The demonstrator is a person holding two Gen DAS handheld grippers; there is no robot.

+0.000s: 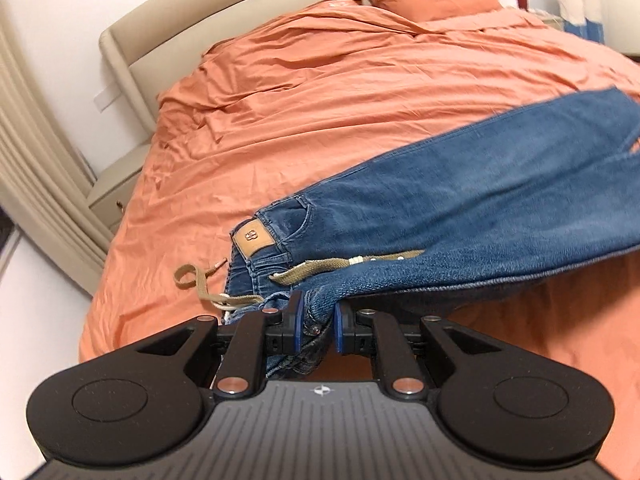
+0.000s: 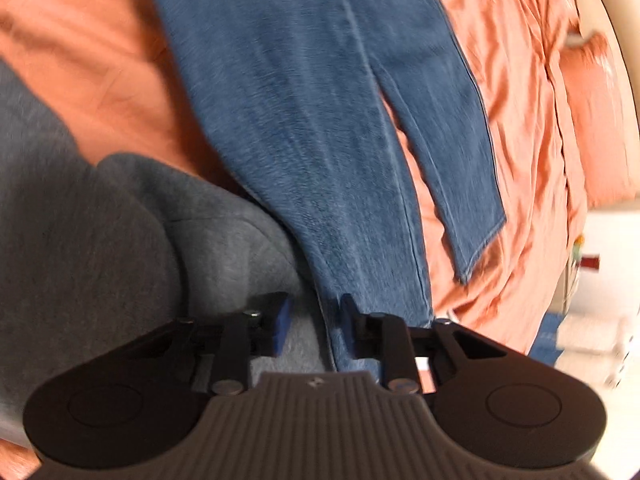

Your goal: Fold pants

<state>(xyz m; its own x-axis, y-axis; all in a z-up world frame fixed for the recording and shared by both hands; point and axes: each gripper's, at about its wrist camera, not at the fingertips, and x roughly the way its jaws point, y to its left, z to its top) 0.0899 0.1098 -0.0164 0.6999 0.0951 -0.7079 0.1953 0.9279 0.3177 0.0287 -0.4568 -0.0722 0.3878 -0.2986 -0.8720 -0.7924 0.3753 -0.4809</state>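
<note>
While the left gripper point(image 1: 317, 322) has its jaws clamped on a bunched wad of denim at the waist end of the jeans point(image 1: 460, 200), that end hangs lifted off the orange bedspread point(image 1: 300, 92), with the leather patch point(image 1: 255, 238) turned up and the legs trailing off to the right, still mostly resting on the bed. Risk one: the bite looks to be on a thick, uneven bundle near the waistband, so layers could creep out of the pads under the weight of the hanging cloth. Risk two: the tan drawstring point(image 1: 208, 284) lies loose, one loop on the bedspread and one strand across the denim; it could get trapped inside the fold or snag. Moving right, in the right wrist view, the right gripper point(image 2: 314, 326) sits at a leg edge with its jaws narrowed but a gap showing; the denim runs past the right-hand pad only, with grey fabric point(image 2: 120, 232) showing beneath, and blur hides whether anything is pinched. Judgement: if it has only the seam edge, or catches the grey cloth too, the leg will slip or drag. Farther right, the second leg point(image 2: 452, 128) lies splayed apart from the first, so the fold could come out skewed.
</note>
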